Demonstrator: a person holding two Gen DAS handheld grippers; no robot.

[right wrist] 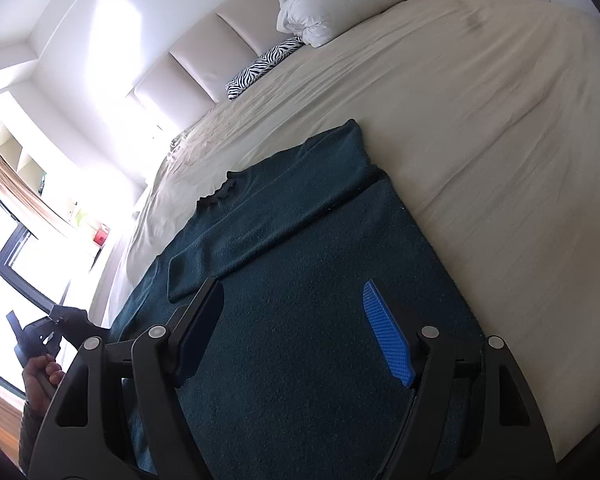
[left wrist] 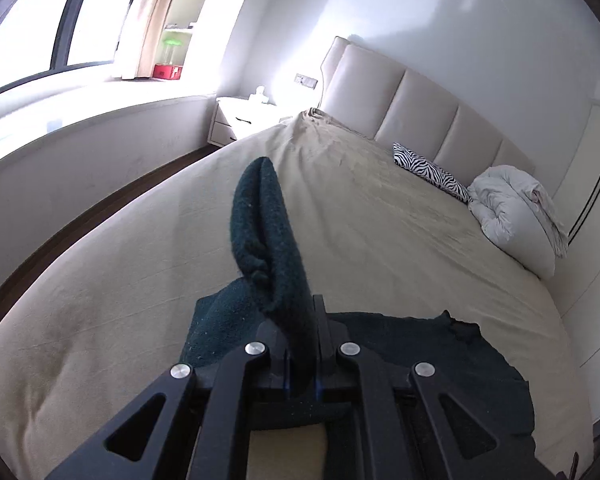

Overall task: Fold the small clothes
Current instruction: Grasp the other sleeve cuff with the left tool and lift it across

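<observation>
A dark teal knit sweater [right wrist: 300, 280] lies flat on the beige bed sheet [right wrist: 480, 120], with one sleeve [right wrist: 268, 216] folded across its body. My left gripper [left wrist: 302, 320] is shut on the other sleeve [left wrist: 264, 224], which sticks up in front of the camera; the sweater body [left wrist: 440, 360] lies below it. My right gripper [right wrist: 292, 320] is open and empty, just above the sweater's body, its blue pad [right wrist: 388, 336] showing. The left gripper and the hand holding it show at the left edge of the right wrist view [right wrist: 52, 328].
A zebra-print pillow [left wrist: 428, 170] and a bundled white duvet [left wrist: 512, 216] lie at the padded headboard [left wrist: 412, 100]. A white nightstand [left wrist: 244, 118] stands beside the bed. Wardrobe doors [left wrist: 596, 240] are on the right. Dark floor [left wrist: 60, 236] runs along the bed's left side.
</observation>
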